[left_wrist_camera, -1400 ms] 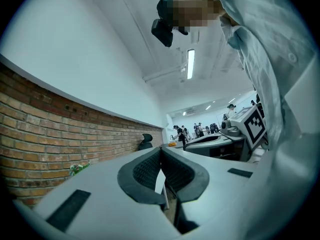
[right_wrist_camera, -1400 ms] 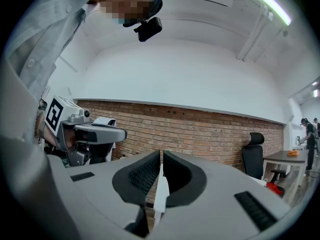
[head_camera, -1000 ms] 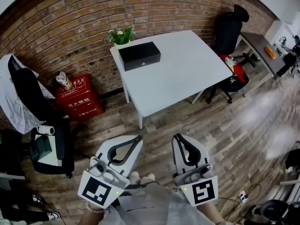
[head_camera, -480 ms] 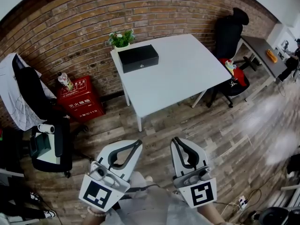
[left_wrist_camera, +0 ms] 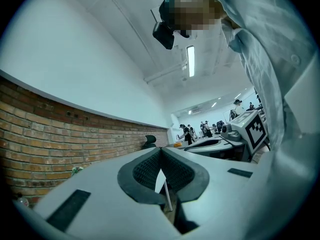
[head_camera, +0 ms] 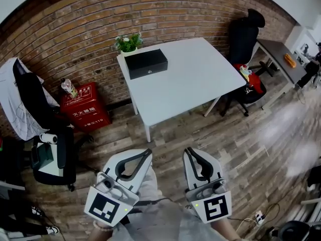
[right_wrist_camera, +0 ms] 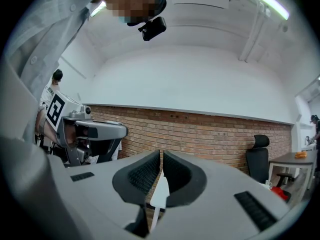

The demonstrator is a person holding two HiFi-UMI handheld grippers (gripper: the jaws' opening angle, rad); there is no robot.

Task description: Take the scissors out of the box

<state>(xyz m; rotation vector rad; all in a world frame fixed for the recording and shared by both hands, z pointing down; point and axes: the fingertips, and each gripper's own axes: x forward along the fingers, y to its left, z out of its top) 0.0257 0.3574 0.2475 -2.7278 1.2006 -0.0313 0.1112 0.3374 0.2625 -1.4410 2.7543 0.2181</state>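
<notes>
Left gripper point(head_camera: 147, 153): pale grey plastic shell, held level low over the floor; its cube point(head_camera: 105, 209) bears a black-and-white square marker
Left fingers point(left_wrist_camera: 145, 171): dark ribbed rubber pads pressed together at the tips, nothing between them
Right gripper point(head_camera: 189, 151): same grey shell, beside the left one and apart from it; its cube point(head_camera: 216, 207) bears a different square marker
Right fingers point(right_wrist_camera: 140, 176): dark ribbed pads closed to a hairline slit, empty
Box point(head_camera: 146, 63): flat black rectangular case, lid down, a small pale fitting on its front face; it lies at the far left corner of the bench, well apart from both grippers
Scissors: not to be seen in any view
Bench point(head_camera: 190, 79): smooth white square top on thin white legs
Plant point(head_camera: 129, 42): small green leafy pot plant at the bench corner, just behind the box
Wall point(head_camera: 75, 29): red-brown brick with pale mortar joints
Floor point(head_camera: 241, 144): grey-brown wood-look planks, shiny at the right
Red cabinet point(head_camera: 86, 108): low red cabinet against the wall, white characters on its front too small to read
Office chair point(head_camera: 246, 31): black, high-backed, at the bench's right side
Second chair point(head_camera: 52, 149): black, at the left, near a white garment point(head_camera: 12, 104)
</notes>
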